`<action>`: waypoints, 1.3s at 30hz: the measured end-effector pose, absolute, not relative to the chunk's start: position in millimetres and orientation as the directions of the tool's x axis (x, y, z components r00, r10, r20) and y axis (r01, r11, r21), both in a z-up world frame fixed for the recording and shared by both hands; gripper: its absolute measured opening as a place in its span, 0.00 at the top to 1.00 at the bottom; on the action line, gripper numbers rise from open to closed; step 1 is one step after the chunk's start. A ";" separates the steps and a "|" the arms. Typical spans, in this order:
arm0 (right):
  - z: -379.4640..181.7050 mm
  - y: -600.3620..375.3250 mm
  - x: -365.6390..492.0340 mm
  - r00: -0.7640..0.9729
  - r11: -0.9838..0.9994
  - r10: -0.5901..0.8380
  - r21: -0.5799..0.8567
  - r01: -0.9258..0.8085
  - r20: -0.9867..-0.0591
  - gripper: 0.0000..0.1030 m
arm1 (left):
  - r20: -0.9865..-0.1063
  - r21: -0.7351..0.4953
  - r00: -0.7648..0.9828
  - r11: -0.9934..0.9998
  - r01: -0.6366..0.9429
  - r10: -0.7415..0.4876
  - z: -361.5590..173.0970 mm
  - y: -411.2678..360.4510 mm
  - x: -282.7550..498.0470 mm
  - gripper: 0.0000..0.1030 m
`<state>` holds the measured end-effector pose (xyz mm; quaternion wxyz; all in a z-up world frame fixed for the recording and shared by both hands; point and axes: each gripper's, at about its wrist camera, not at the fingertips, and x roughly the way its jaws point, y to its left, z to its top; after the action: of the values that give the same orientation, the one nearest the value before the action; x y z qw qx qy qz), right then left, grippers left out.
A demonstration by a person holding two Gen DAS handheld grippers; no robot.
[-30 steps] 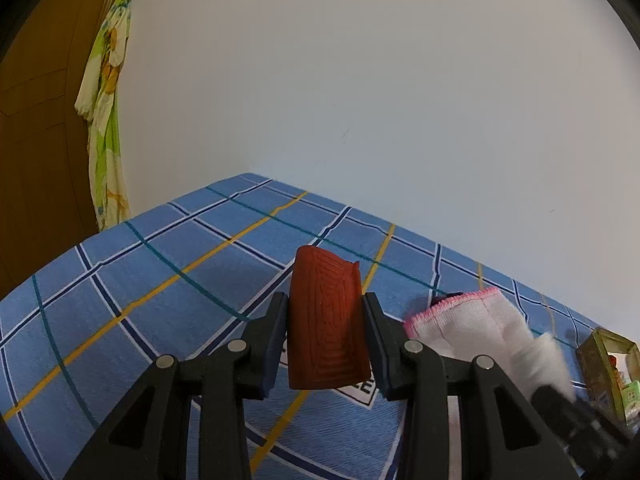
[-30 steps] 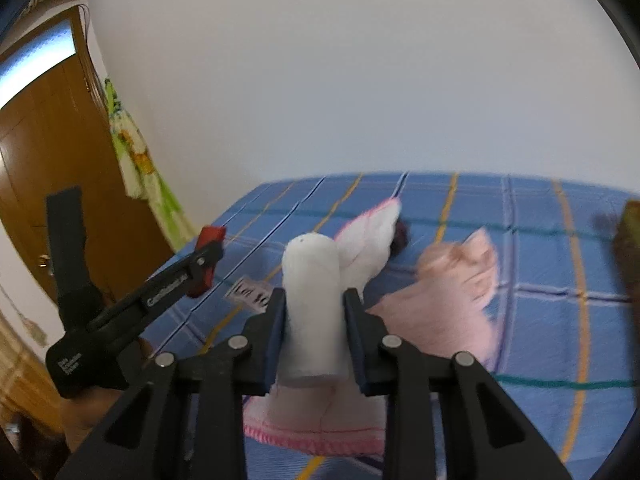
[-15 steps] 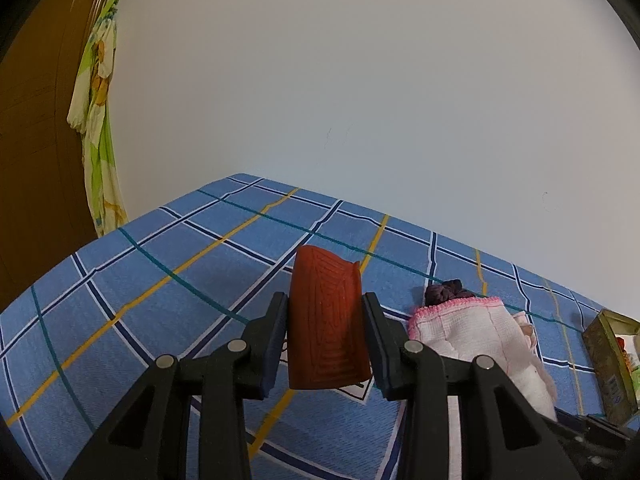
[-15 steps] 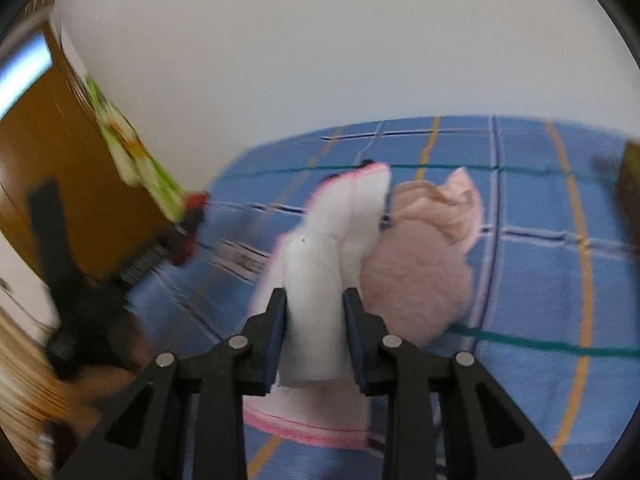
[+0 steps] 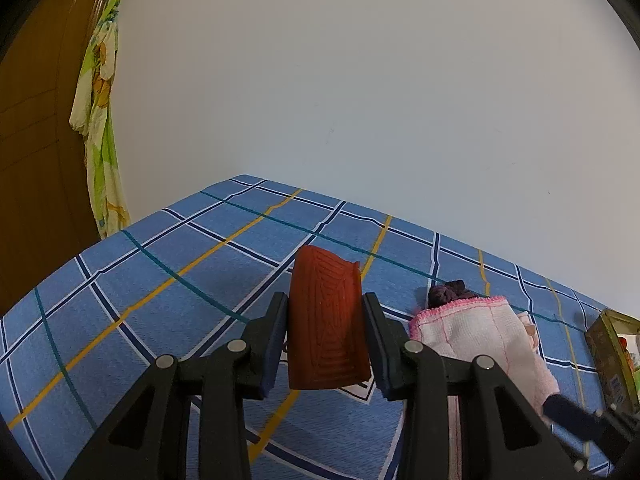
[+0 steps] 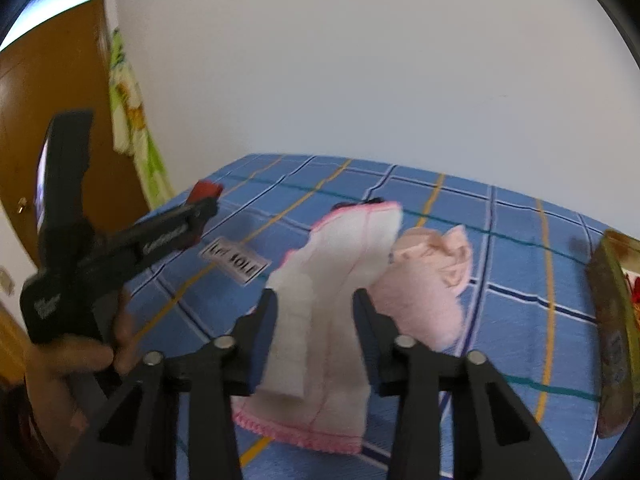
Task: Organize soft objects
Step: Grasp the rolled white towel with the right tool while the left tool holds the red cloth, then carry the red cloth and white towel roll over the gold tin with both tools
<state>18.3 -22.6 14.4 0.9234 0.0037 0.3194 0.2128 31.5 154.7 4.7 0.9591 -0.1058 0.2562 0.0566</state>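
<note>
White wall behind, wooden door (image 6: 48, 92) at left with a floral cloth (image 5: 100, 120) hanging beside it; work surface is a bed (image 5: 160, 280) under a blue plaid sheet. Left to right: left gripper (image 5: 325, 344) part-open jaws clamped on a folded rust-red ribbed cloth (image 5: 326, 324), held upright above the bed's near middle, not yet set down. A white printed label (image 6: 234, 265) lies on the sheet below it. Next, a white towel with pink stitched edge (image 6: 340, 280) lies lengthwise toward the far edge; a dark purple knitted item (image 5: 446, 292) peeks out at its far end. Right gripper (image 6: 314, 336): jaws have just been opening; a narrow white folded cloth (image 6: 292, 328) stands between them on the towel, its left side against the left jaw, a gap at the right jaw. Looks released, or nearly. Touching the towel's right side, a fluffy pale pink bundle (image 6: 424, 284). Well apart, at the bed's right edge, a green-and-gold carton (image 6: 616, 320). Judgement: partly done. Soft pieces are gathering into one cluster mid-bed; the red cloth remains to be placed, and the white piece needs clearing of the jaws. Obstacles: the two grippers work close together, so the right one likely should withdraw before the left comes in; blur hides fine contact.
</note>
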 end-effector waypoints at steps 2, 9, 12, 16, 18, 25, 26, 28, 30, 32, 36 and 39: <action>13.8 -15.9 15.9 0.689 0.892 0.427 0.149 -0.426 -0.585 0.66 | -0.505 -0.173 0.861 0.970 -0.169 0.060 4.4 155.8 31.5 0.61; -8.0 10.3 30.3 0.633 0.914 0.342 0.089 -0.397 -0.695 0.65 | -0.517 -0.173 0.852 0.965 -0.195 0.080 2.5 160.1 32.9 0.61; -14.0 7.9 36.3 0.592 0.907 0.362 0.125 -0.403 -0.720 0.66 | -0.515 -0.169 0.853 0.967 -0.191 0.079 2.7 158.6 32.6 0.61; -11.2 -2.8 35.4 0.596 0.903 0.387 0.157 -0.401 -0.704 0.70 | -0.508 -0.174 0.859 0.968 -0.180 0.068 3.2 157.7 32.2 0.61; 5.6 -12.8 23.6 0.642 0.889 0.435 0.190 -0.416 -0.631 0.70 | -0.501 -0.179 0.863 0.967 -0.179 0.067 3.9 157.7 31.2 0.61; 50.0 -70.9 -0.7 0.833 0.924 0.377 0.226 -0.309 -0.405 0.70 | -0.450 -0.176 0.891 0.973 -0.151 0.057 8.1 150.4 25.0 0.61; 50.5 -79.1 -3.0 0.854 0.942 0.330 0.193 -0.274 -0.403 0.70 | -0.437 -0.167 0.898 0.976 -0.142 0.056 9.7 145.7 23.3 0.61; 48.8 -99.6 -7.1 0.876 0.964 0.260 0.155 -0.215 -0.407 0.70 | -0.423 -0.161 0.905 0.979 -0.124 0.045 11.7 138.0 20.3 0.61; 45.9 -118.1 -11.1 0.886 0.977 0.209 0.132 -0.169 -0.413 0.70 | -0.416 -0.170 0.909 0.980 -0.101 0.022 13.6 130.4 16.8 0.61; 45.3 -130.0 -15.9 0.896 0.986 0.163 0.099 -0.134 -0.413 0.70 | -0.409 -0.177 0.913 0.981 -0.076 -0.003 15.8 118.0 12.7 0.61; 44.8 -148.5 -21.1 0.898 0.992 0.123 0.078 -0.099 -0.422 0.70 | -0.375 -0.148 0.926 0.989 -0.016 -0.041 23.1 87.9 1.8 0.61; 45.6 -152.4 -25.5 0.900 0.993 0.112 0.068 -0.092 -0.422 0.70 | -0.367 -0.124 0.928 0.992 0.019 -0.064 25.8 66.1 -4.8 0.61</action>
<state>-25.5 -152.4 45.6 0.9743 0.0232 0.2177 0.0523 -4.8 66.1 25.8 0.9800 -0.0591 0.1887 -0.0211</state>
